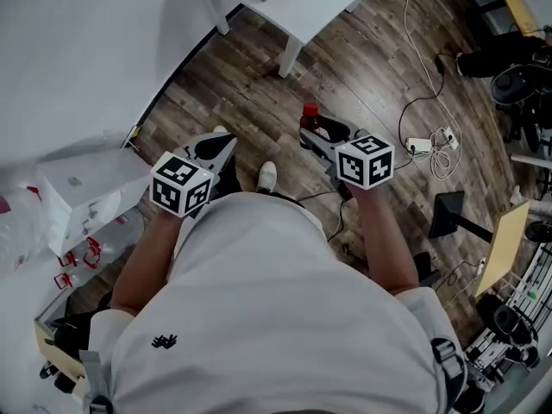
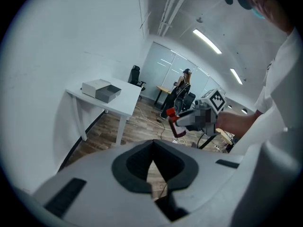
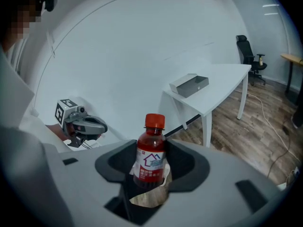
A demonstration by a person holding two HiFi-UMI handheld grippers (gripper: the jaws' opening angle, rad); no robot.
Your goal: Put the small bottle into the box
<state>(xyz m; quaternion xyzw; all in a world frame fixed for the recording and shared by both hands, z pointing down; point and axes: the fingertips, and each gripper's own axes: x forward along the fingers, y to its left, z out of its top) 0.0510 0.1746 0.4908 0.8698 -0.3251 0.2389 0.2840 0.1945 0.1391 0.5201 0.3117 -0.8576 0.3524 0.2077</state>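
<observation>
The person stands out on the wooden floor (image 1: 259, 102), a gripper in each hand, both held out in front at about waist height. The right gripper (image 3: 151, 151) has the small bottle (image 3: 150, 157). Its dark pads (image 3: 182, 160) stand wide and press on either side of the bottle's body. The bottle sits upright between them, with the red cap (image 3: 154, 121) on top, dark red liquid inside and a white label with a house drawing facing the camera.

Over to the left gripper (image 2: 152, 149): its jaws are drawn together and the tips meet in a thin line. Nothing is between them, so it is carrying nothing. It hovers just to the left of the right one, at about the same height.

And the box (image 3: 189, 84)? It is an open grey tray lying on the white table (image 3: 222, 86) at the far side, against the pale wall. The bottle is well apart from it, up in the air over the floor. A black office chair (image 3: 248, 56) stands beyond the table's right end, and loose cables (image 1: 427, 145) trail across the boards to the right.
</observation>
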